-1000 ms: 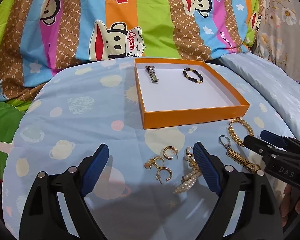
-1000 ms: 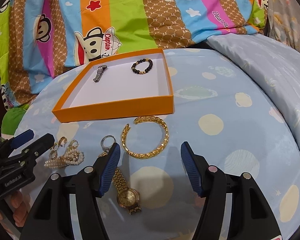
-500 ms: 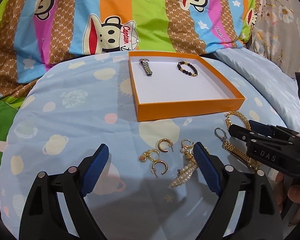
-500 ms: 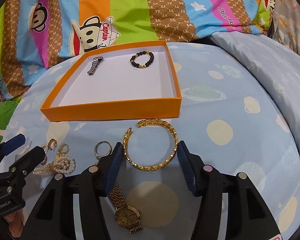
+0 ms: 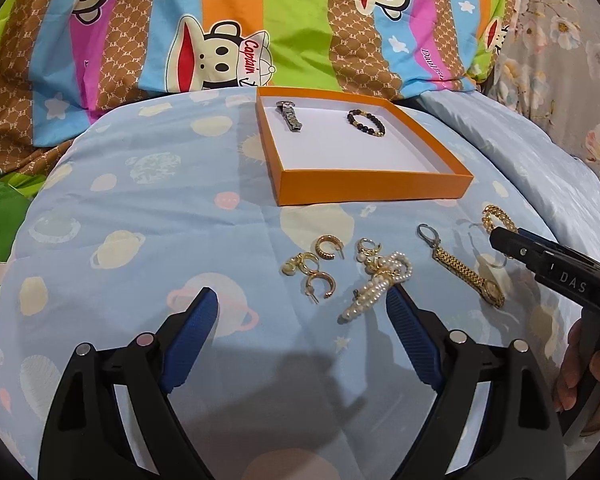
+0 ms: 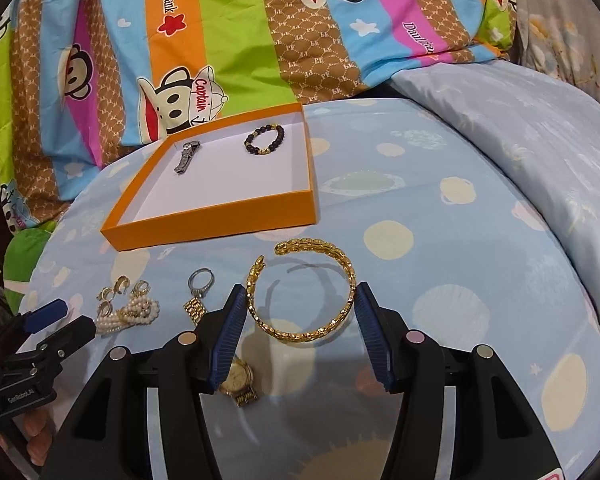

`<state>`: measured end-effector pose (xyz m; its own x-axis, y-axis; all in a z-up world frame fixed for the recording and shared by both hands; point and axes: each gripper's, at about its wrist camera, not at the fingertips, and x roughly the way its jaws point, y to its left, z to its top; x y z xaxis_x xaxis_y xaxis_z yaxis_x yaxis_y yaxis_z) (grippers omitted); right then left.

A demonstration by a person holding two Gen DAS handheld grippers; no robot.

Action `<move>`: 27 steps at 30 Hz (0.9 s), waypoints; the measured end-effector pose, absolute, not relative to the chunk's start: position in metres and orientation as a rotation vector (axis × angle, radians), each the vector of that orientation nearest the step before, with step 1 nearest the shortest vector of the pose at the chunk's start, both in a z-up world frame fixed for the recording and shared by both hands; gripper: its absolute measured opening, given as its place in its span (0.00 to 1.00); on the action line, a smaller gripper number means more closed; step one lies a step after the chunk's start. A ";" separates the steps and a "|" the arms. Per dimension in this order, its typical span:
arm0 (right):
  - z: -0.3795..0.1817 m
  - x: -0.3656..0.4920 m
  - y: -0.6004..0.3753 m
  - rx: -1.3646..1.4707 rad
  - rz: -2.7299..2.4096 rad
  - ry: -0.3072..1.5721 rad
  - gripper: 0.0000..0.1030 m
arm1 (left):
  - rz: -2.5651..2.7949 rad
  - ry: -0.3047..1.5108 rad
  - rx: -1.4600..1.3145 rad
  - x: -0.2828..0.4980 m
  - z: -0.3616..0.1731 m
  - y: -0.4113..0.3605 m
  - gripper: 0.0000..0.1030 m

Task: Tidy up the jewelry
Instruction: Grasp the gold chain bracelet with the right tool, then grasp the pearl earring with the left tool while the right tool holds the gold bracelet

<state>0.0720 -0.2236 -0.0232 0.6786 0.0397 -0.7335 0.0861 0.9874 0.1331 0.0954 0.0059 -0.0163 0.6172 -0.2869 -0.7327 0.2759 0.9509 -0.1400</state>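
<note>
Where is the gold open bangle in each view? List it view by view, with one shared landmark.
Left wrist: gold bangle at right edge, mostly hidden behind the right gripper.
Right wrist: gold bangle at lower centre, lying between the right gripper fingers.
Shared landmark: orange box, just beyond the bangle.

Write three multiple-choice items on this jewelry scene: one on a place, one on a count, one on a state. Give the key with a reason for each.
1. Where does the gold bangle lie?
A. in the orange box
B. on the blue sheet, between the right gripper's fingers
C. on the striped blanket

2. How many pieces lie in the orange box?
A. two
B. four
C. none

3. How is the left gripper?
A. shut on the pearls
B. holding an earring
C. open, holding nothing

Key: 1 B, the right gripper flanks it on the blue sheet; 2 A, only the silver watch and dark bead bracelet are inside; 3 C, its pads stand wide apart, bare sheet between them.
</note>
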 end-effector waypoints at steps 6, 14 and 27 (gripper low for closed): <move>-0.027 0.061 -0.225 0.184 -0.019 0.830 0.52 | -0.393 0.831 0.039 0.088 -0.014 -0.014 0.69; -0.027 0.060 -0.224 0.184 -0.007 0.827 0.53 | -0.444 0.899 0.061 0.098 -0.024 -0.035 0.47; -0.028 0.060 -0.222 0.182 -0.003 0.824 0.53 | -0.493 0.884 0.043 0.092 -0.021 -0.034 0.09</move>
<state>0.0596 -0.2219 -0.0277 0.6800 0.0679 -0.7301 0.0735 0.9844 0.1600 0.0923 -0.0336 -0.0207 0.5299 -0.3956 -0.7501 0.4305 0.8876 -0.1640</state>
